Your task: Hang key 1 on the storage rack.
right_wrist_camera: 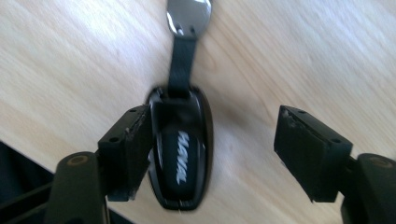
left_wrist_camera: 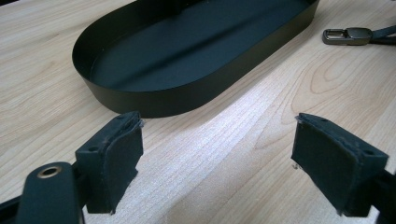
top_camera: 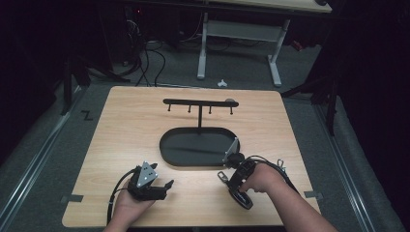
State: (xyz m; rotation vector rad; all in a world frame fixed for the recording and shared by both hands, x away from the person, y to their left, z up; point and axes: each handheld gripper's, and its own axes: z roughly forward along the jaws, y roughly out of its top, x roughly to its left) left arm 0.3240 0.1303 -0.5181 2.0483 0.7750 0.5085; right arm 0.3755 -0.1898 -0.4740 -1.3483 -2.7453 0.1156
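A black key fob (right_wrist_camera: 180,158) with white lettering lies flat on the wooden table (top_camera: 121,145), close to the front edge. A black strap (right_wrist_camera: 182,60) runs from it to a metal clasp (right_wrist_camera: 189,14), also in the left gripper view (left_wrist_camera: 348,35). My right gripper (right_wrist_camera: 212,154) hangs over the fob (top_camera: 246,202) with jaws wide open. One pad (right_wrist_camera: 128,149) sits against the fob's side and the other pad (right_wrist_camera: 308,149) stands well clear. My left gripper (top_camera: 167,189) rests open at the front left, with bare wood between its jaws (left_wrist_camera: 217,161).
A black oval tray (top_camera: 169,145) sits mid-table, its near wall (left_wrist_camera: 154,100) just ahead of the left gripper. A thin post rises from it and carries a bar with hooks (top_camera: 199,102). Table legs and cables stand on the floor beyond the far edge.
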